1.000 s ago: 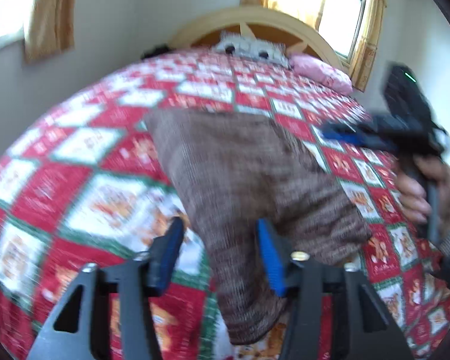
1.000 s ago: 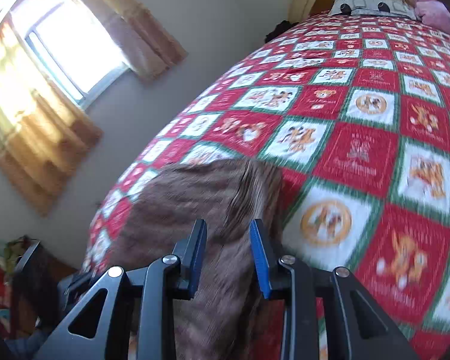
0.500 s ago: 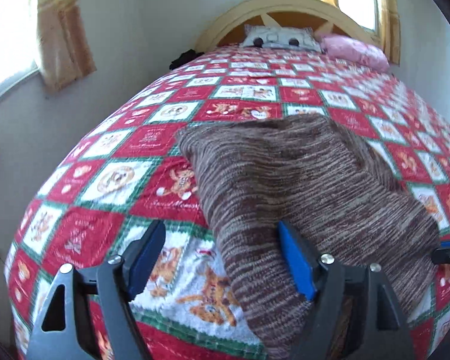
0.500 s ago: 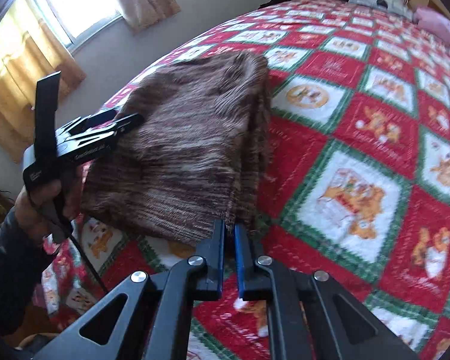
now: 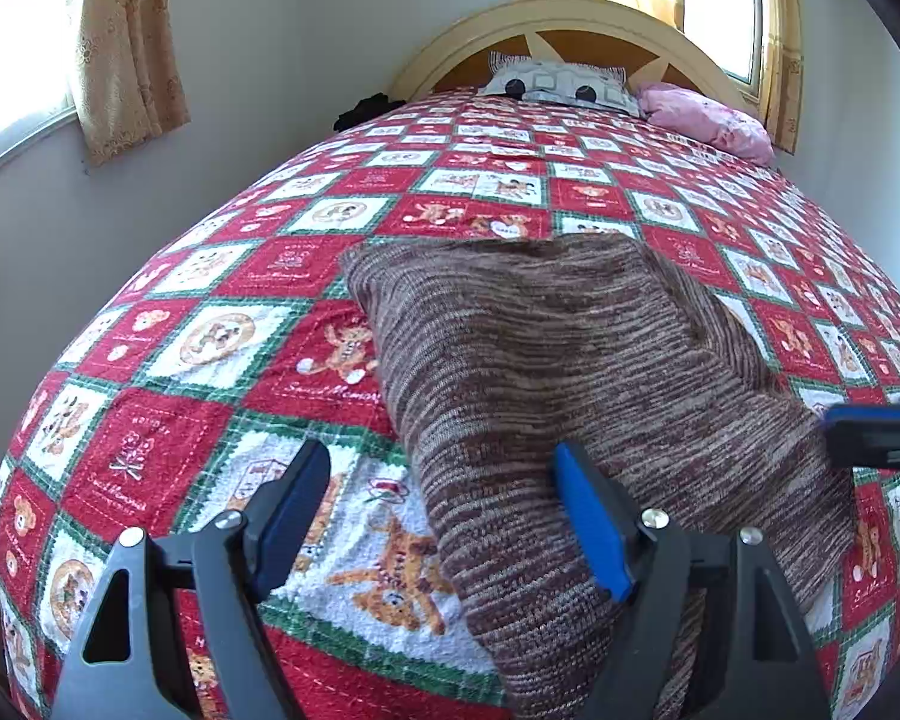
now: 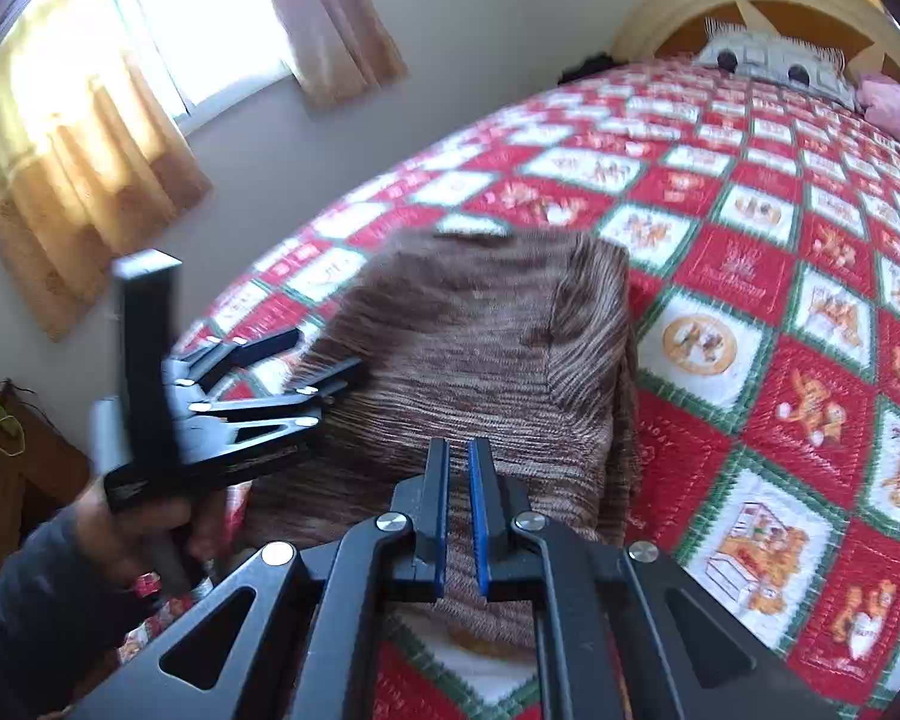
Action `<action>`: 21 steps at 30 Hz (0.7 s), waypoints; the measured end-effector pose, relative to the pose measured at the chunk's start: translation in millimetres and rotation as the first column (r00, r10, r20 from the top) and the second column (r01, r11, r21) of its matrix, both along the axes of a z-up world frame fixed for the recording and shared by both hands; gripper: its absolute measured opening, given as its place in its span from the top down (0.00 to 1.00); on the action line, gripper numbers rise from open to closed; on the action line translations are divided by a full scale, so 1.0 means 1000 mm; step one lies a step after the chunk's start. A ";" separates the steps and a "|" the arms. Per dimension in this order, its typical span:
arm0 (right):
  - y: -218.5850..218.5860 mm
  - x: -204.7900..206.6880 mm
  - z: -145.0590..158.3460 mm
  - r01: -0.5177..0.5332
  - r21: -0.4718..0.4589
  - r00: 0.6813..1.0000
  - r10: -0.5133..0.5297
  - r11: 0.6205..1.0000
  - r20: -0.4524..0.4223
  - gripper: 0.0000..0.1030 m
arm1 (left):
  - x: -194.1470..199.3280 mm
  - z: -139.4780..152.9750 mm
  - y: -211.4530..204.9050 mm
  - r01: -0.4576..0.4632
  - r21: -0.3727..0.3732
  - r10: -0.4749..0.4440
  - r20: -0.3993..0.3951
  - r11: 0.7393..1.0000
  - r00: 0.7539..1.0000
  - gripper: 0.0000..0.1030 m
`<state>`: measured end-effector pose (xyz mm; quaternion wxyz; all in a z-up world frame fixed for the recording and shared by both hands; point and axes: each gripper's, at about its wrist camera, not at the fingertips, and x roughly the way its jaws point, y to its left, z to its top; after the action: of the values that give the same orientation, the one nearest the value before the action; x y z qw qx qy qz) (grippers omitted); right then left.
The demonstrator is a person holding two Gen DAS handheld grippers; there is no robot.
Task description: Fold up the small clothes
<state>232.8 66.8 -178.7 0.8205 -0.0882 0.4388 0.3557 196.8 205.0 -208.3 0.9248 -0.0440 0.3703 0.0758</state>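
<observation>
1. Brown striped knitted garment [image 5: 570,372] folded flat on the red, white and green patchwork bedspread [image 5: 222,348], toward the foot of the bed, well away from the grey patterned pillow [image 5: 561,81].
2. Left gripper [image 5: 444,516] wide apart over the garment's near left edge, one blue pad on the knit, nothing pinched.
3. Right gripper [image 6: 457,516] nearly together at the garment's near edge; fabric behind the narrow gap, grip on it unclear.

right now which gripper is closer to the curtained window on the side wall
Left. The left gripper hovers at the brown knit sweater's window-side edge, between the window and the right gripper, which is over the sweater's near edge, farther from the wall.
</observation>
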 end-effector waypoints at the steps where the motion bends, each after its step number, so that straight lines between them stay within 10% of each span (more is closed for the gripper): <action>1: 0.001 0.005 -0.010 0.039 -0.065 0.999 -0.038 0.997 0.019 0.94 | 0.000 -0.001 0.000 0.000 -0.005 0.000 0.000 1.000 1.000 0.22; 21: -0.018 0.001 -0.034 0.057 -0.080 0.998 -0.058 0.995 -0.006 0.94 | -0.032 0.003 -0.011 0.014 -0.031 -0.014 0.015 0.999 1.000 0.13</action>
<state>234.3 48.8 -212.8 0.8243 -0.1067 0.4586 0.3143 165.3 194.2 -205.0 0.9273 -0.0564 0.3647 0.0631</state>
